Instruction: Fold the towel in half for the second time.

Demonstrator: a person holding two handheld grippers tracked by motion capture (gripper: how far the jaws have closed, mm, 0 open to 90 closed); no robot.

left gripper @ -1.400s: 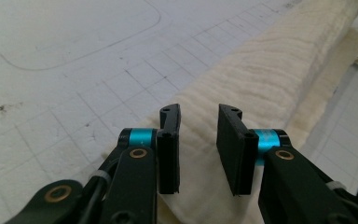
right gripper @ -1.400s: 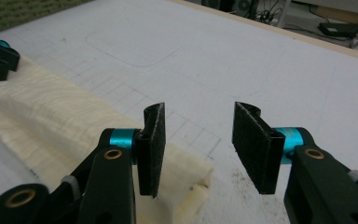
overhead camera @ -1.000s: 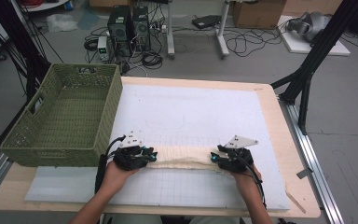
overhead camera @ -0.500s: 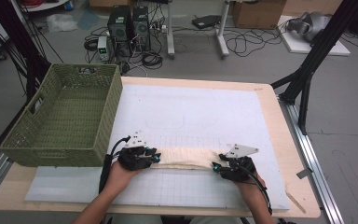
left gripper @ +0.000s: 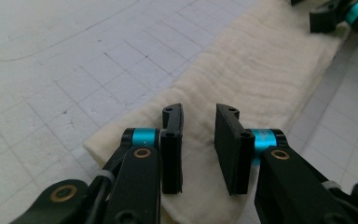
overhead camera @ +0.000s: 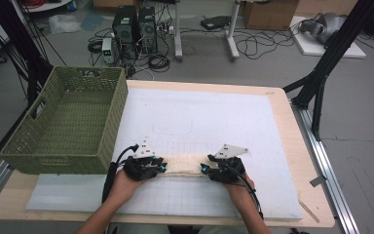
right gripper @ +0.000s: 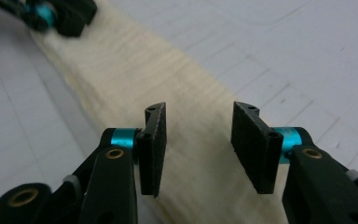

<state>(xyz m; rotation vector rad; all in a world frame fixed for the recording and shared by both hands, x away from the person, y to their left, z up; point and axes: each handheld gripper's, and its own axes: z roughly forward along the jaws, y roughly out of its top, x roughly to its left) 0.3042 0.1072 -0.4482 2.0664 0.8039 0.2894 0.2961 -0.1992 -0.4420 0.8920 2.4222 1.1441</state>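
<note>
A cream towel (overhead camera: pixel 185 165), folded into a long strip, lies on the white gridded mat (overhead camera: pixel 199 112) near the front edge. My left gripper (overhead camera: pixel 161 167) is at its left end; the left gripper view shows the pads (left gripper: pixel 199 135) apart just above the cloth (left gripper: pixel 256 70). These jaws have just been closing a little, with nothing pinched between them. My right gripper (overhead camera: pixel 203 169) is at the strip's right end, its pads (right gripper: pixel 198 140) wide apart over the towel (right gripper: pixel 135 60). Each gripper view also catches the other gripper farther along the strip (left gripper: pixel 340 14) (right gripper: pixel 51 14).
A green woven basket (overhead camera: pixel 63 163) stands at the table's left, close to my left hand. The wooden table edge (overhead camera: pixel 292 146) borders the mat on the right. Computers and cables lie on the floor beyond the table.
My right gripper dipped toward the front edge, then slid left along the towel toward the left gripper. The left hand has barely moved.
</note>
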